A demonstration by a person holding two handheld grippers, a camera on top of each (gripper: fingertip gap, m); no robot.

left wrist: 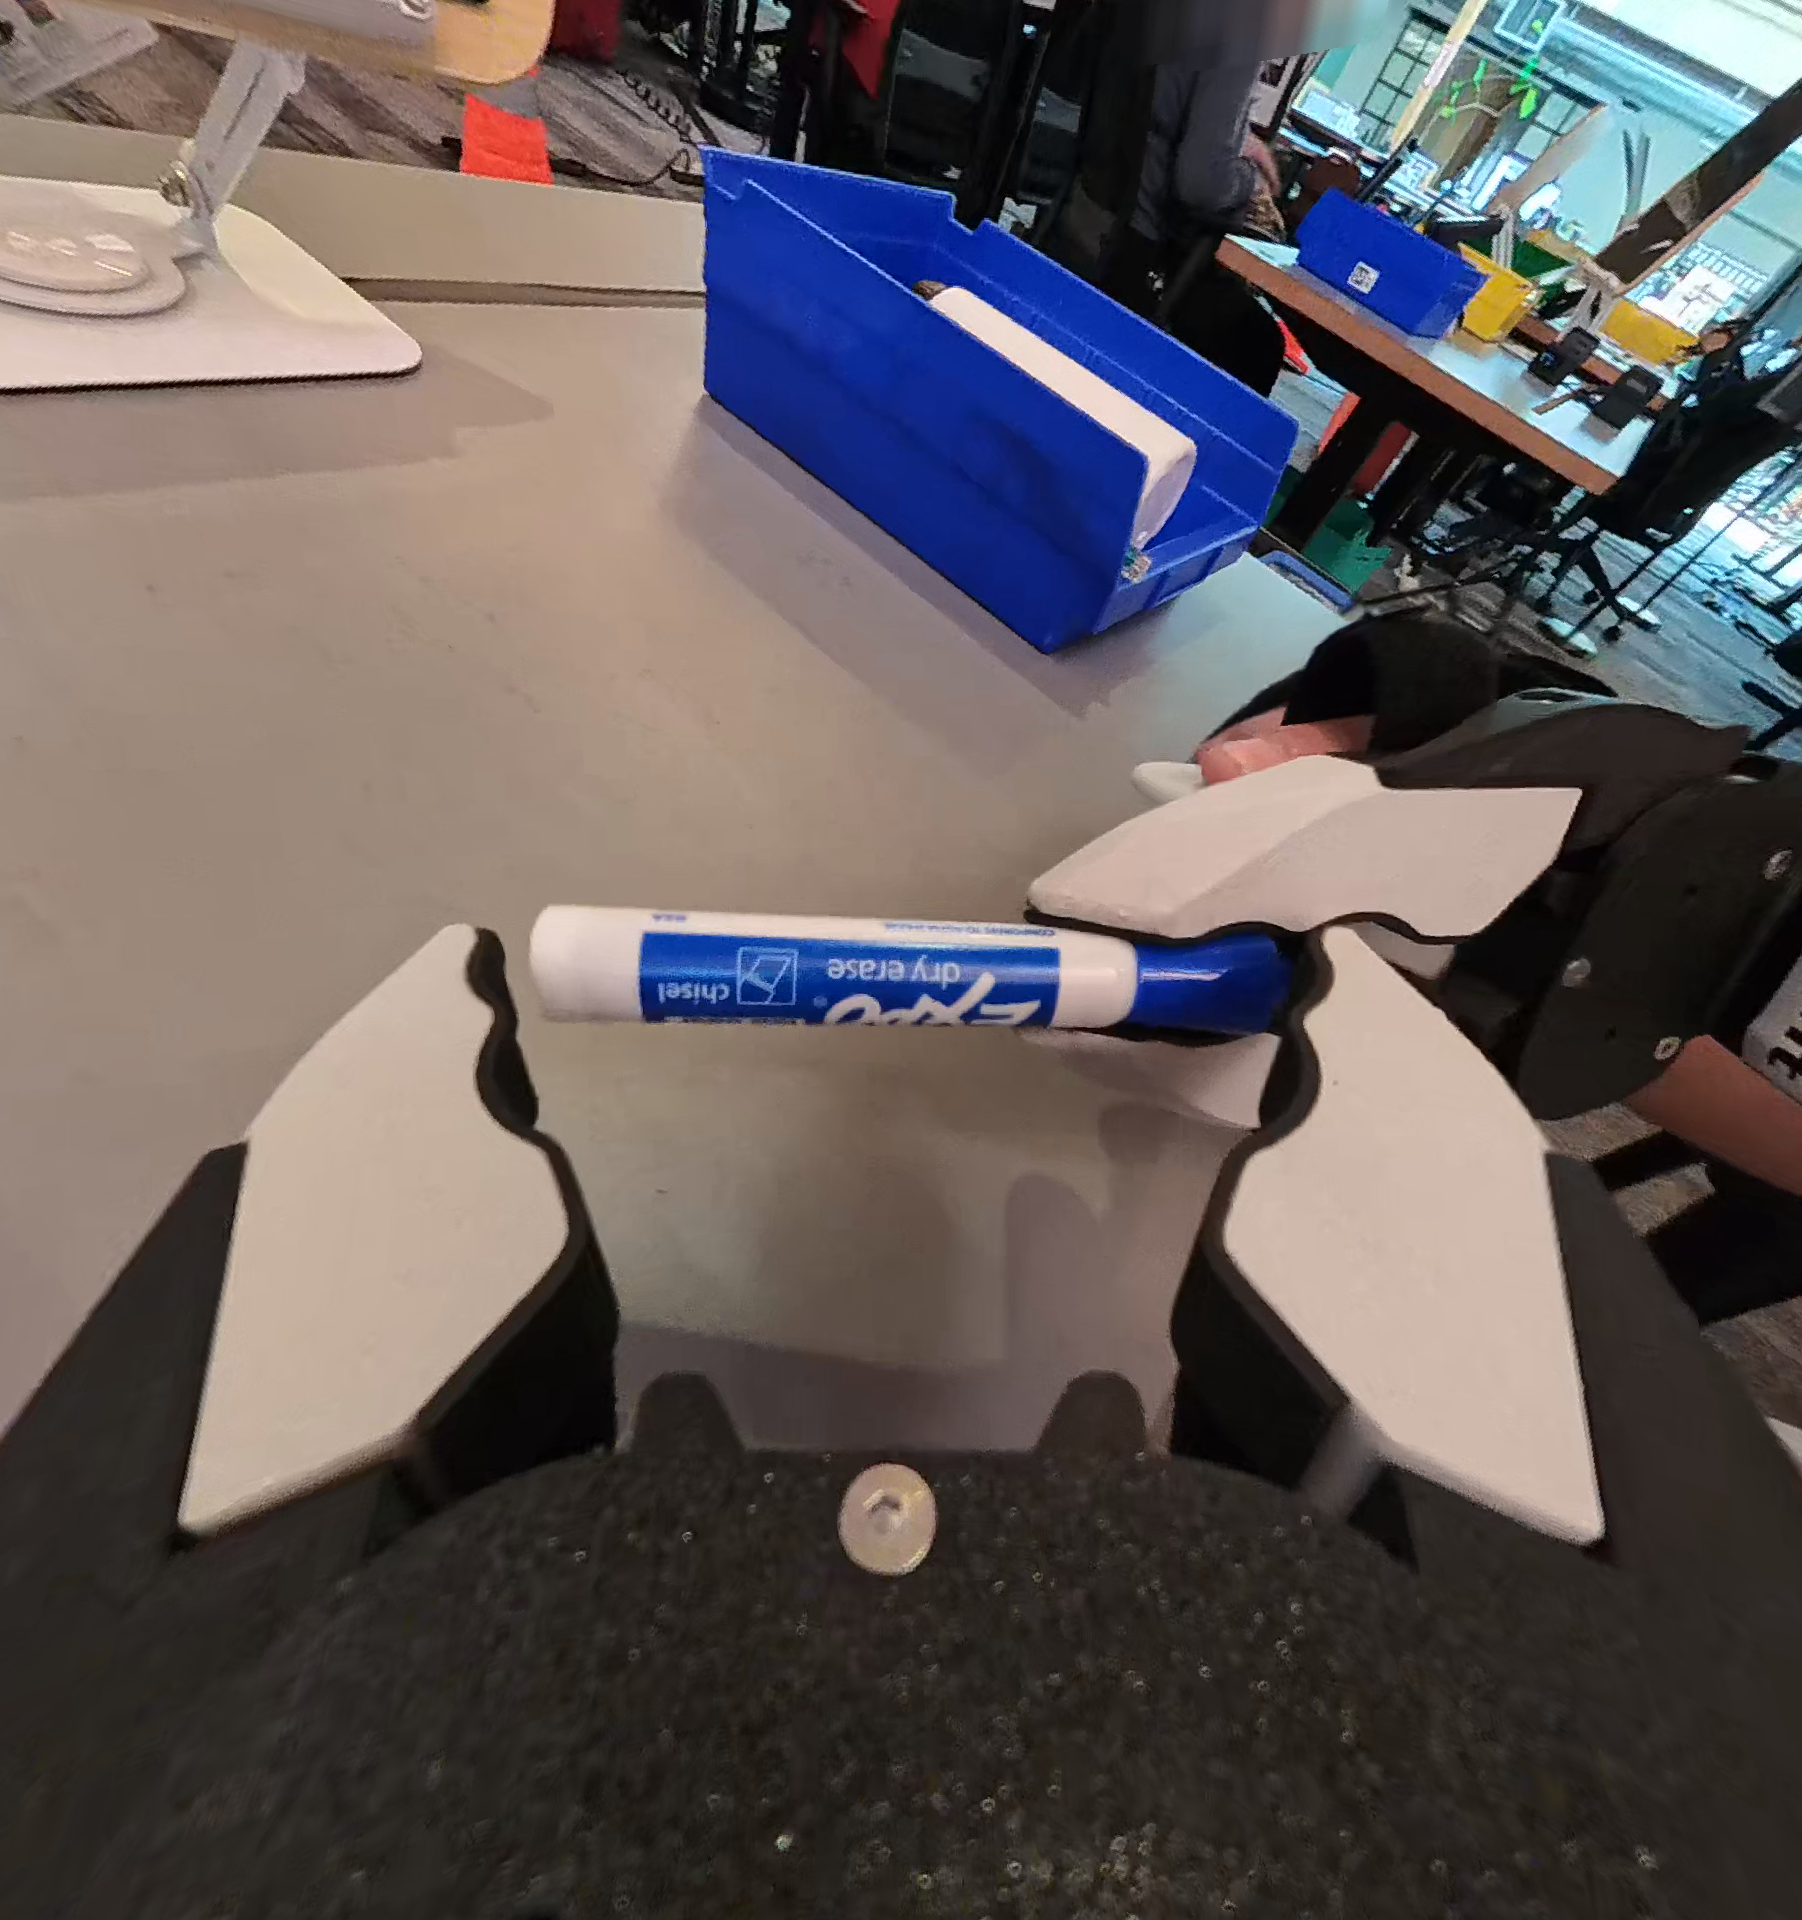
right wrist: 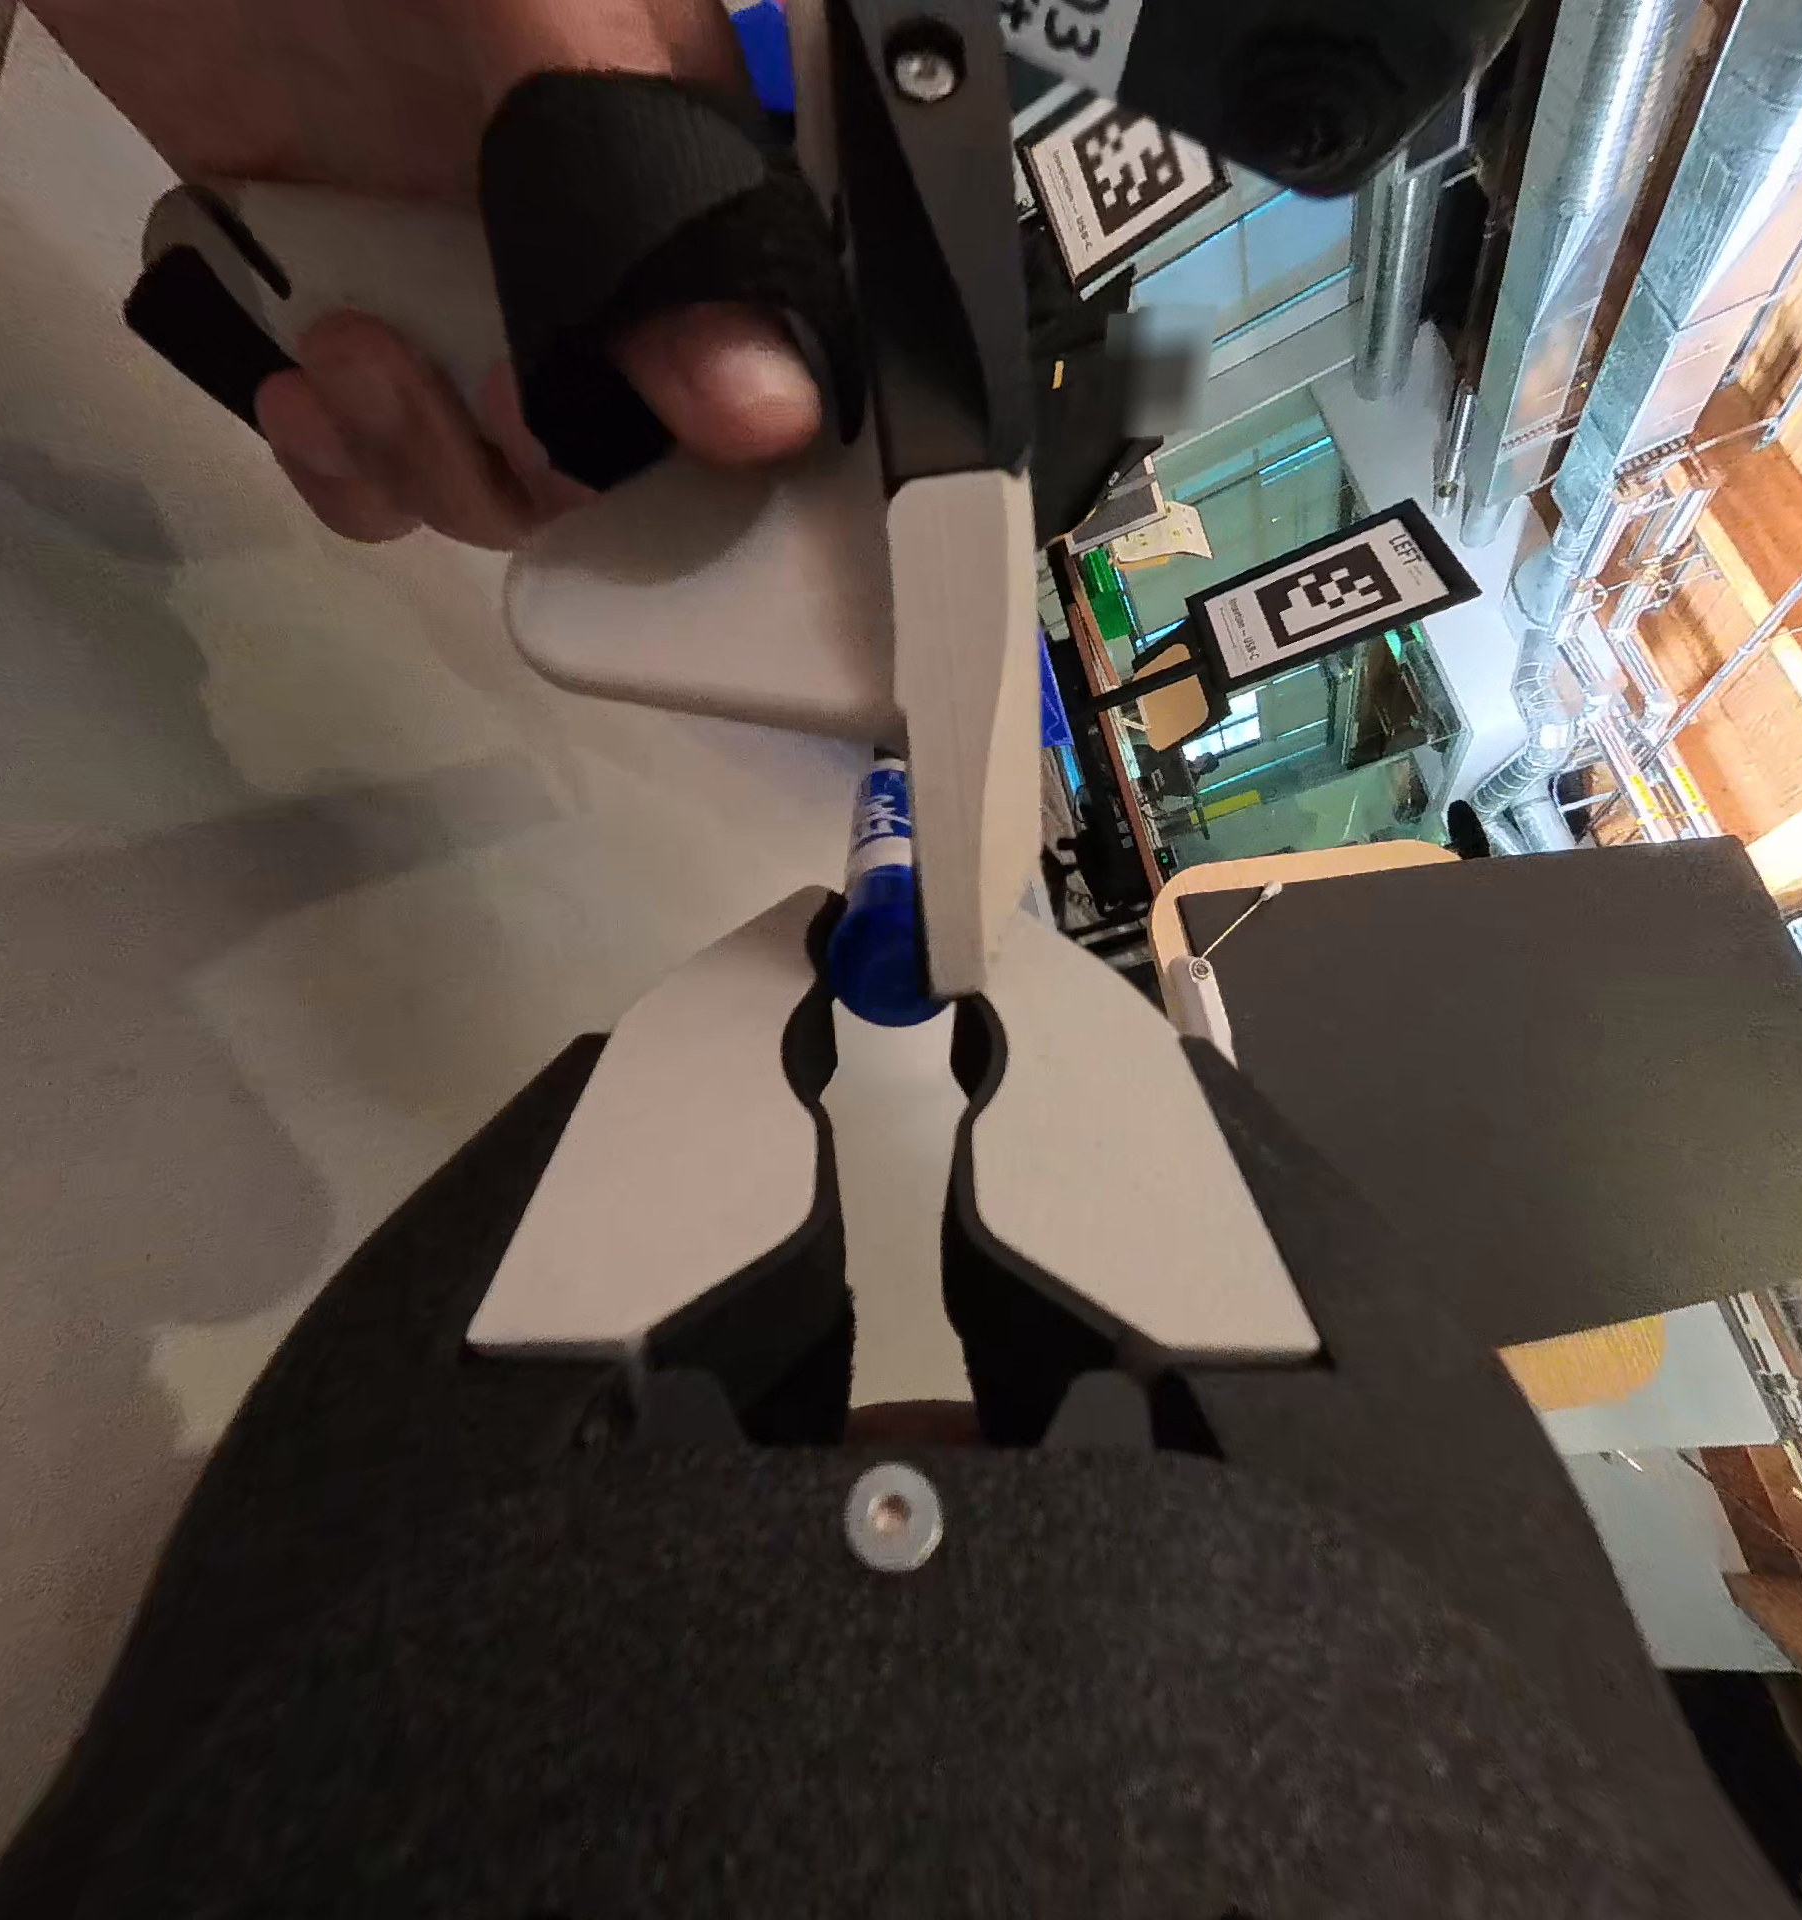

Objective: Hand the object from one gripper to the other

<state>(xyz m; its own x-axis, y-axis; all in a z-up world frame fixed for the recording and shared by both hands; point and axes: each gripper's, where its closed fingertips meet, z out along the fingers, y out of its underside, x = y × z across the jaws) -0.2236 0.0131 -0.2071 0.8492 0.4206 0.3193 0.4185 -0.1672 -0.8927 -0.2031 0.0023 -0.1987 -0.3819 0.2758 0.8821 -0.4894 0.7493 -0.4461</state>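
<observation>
A blue and white dry erase marker (left wrist: 835, 982) hangs level above the grey table (left wrist: 253, 727). My right gripper (left wrist: 1063, 971) comes in from the right and is shut on the marker's blue cap (left wrist: 1209, 987). My left gripper (left wrist: 892, 951) is wide open, and the marker spans the gap between its fingertips (left wrist: 461, 966). The cap end sits close to its right fingertip. In the right wrist view my right gripper (right wrist: 892, 956) clamps the cap (right wrist: 876, 971). The left gripper's fingers (right wrist: 964, 727), held by a hand (right wrist: 710, 395), stand just beyond it.
A blue bin (left wrist: 938, 436) holding a white block (left wrist: 1063, 384) stands at the back of the table. A white stand base (left wrist: 149, 312) is at the back left. The table edge runs along the right. A black board (right wrist: 1499, 1091) is to the right in the right wrist view.
</observation>
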